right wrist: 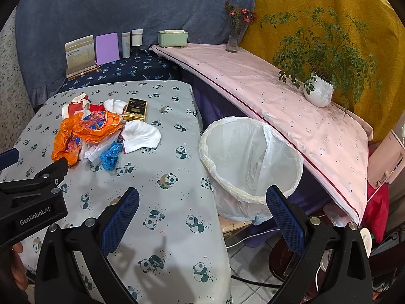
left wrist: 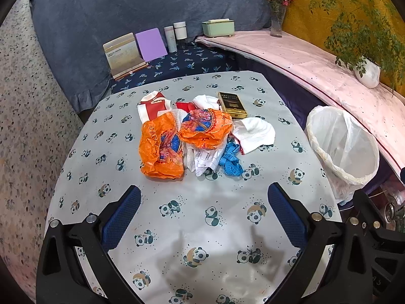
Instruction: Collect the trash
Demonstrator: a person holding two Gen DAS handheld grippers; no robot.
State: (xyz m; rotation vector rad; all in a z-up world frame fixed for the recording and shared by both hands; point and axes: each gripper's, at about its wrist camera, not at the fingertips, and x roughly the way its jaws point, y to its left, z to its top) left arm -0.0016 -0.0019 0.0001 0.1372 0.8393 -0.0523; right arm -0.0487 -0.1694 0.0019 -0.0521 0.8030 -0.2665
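Currently listed:
Trash: orange bags (left wrist: 162,147), white tissue (left wrist: 255,131), heaped mid-surface (left wrist: 227,228).
Handling: judged light, soft, slippery; best pinched at a crumpled fold.
Bin (right wrist: 253,152): right, lined.
Left tongs (left wrist: 203,217): apart, empty.
Right tongs (right wrist: 202,217): apart, empty.

Black left gripper (left wrist: 204,211) and right gripper (right wrist: 202,212), blue textured pads (right wrist: 120,221).

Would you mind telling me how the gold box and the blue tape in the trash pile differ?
The gold box is rigid, flat and rectangular; the blue tape is a limp, tangled strip. The box lies at the far edge of the pile, near the white cloth; the tape lies at the near edge, partly under crumpled paper. Both rest on the panda tablecloth, untouched by either gripper.
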